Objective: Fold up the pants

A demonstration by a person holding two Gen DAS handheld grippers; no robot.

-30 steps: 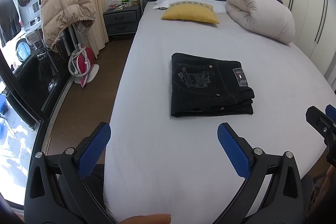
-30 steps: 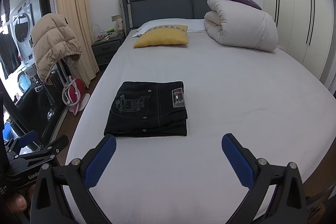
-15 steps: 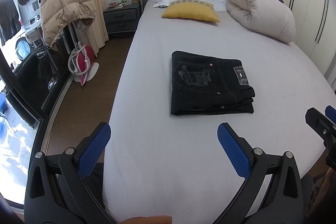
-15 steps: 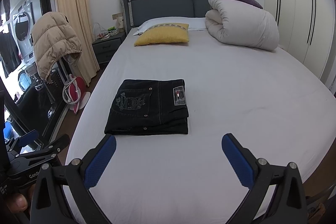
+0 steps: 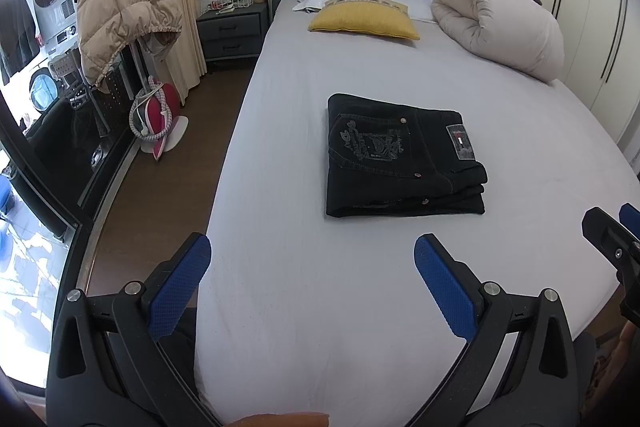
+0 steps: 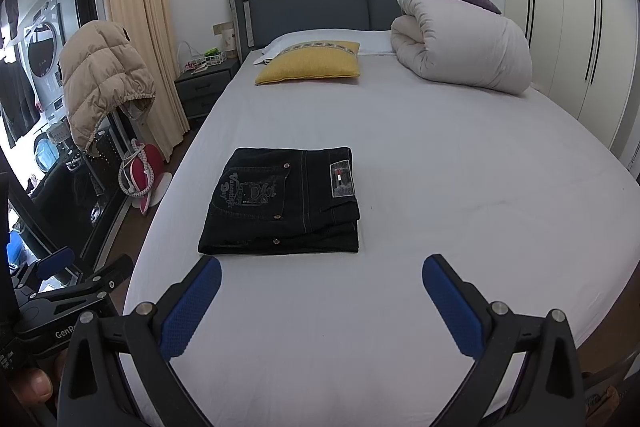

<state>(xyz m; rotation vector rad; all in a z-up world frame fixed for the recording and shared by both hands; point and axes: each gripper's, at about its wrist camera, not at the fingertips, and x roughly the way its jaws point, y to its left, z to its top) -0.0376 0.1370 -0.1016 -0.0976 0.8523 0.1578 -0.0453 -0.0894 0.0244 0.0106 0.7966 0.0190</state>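
The back pocket of the folded black pants (image 6: 280, 203) carries pale stitched lettering; in the right wrist view it reads roughly "Valentino Day", though the letters are small and curved, so the reading is unsure. A grey patch (image 6: 342, 179) at the waistband shows a small red-white emblem, its words too small to read. The left gripper (image 6: 72, 311) body bears white letters "GenR", cut off.

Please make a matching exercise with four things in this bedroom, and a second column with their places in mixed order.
1. pants
2. yellow pillow
3. rolled duvet
4. puffer jacket

a. hanging beside the bed, left of it
b. near the headboard, right side
c. folded, mid-bed
d. near the headboard, left of the roll

Pairs: 1-c, 2-d, 3-b, 4-a
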